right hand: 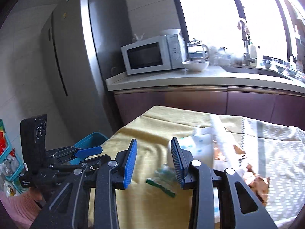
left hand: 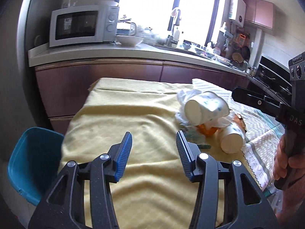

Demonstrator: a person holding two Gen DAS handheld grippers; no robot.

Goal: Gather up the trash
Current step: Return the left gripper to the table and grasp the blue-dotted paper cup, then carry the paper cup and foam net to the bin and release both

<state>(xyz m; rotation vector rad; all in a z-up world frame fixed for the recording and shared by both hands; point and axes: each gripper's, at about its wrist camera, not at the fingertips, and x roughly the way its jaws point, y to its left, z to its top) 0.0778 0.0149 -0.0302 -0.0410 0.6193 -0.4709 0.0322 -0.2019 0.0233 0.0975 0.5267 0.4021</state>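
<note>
the left tongs point(left hand: 154, 139) hang above the pale yellow cloth point(left hand: 118, 118) that covers the worktop, their blue ribbed pads point(left hand: 124, 153) standing apart with only bare cloth showing between them. the right tongs point(right hand: 154, 146) are likewise apart, nothing pinched between the pads; in the right wrist view a blurred white cup shape sits just behind the right-hand pad, and whether it touches the pad cannot be told.

the trash lies in a heap towards the right side of the cloth: a white paper cup with blue spots point(left hand: 205, 107) tipped on its side, base towards the camera, resting on crumpled white tissue point(left hand: 183, 99). just below it lies a second white paper cup point(left hand: 233, 139), also on its side, with an orange scrap point(left hand: 207, 130) wedged between the two. a small green strip point(right hand: 161, 188) lies flat on the cloth near the right tongs.

a grey patterned towel point(left hand: 261, 148) overlaps the yellow cloth on the right. a teal plastic bin point(left hand: 28, 162) stands beside the worktop's left edge, below its level. a hand point(left hand: 284, 164) grips the handle of the right tool at the right edge of the left wrist view.
</note>
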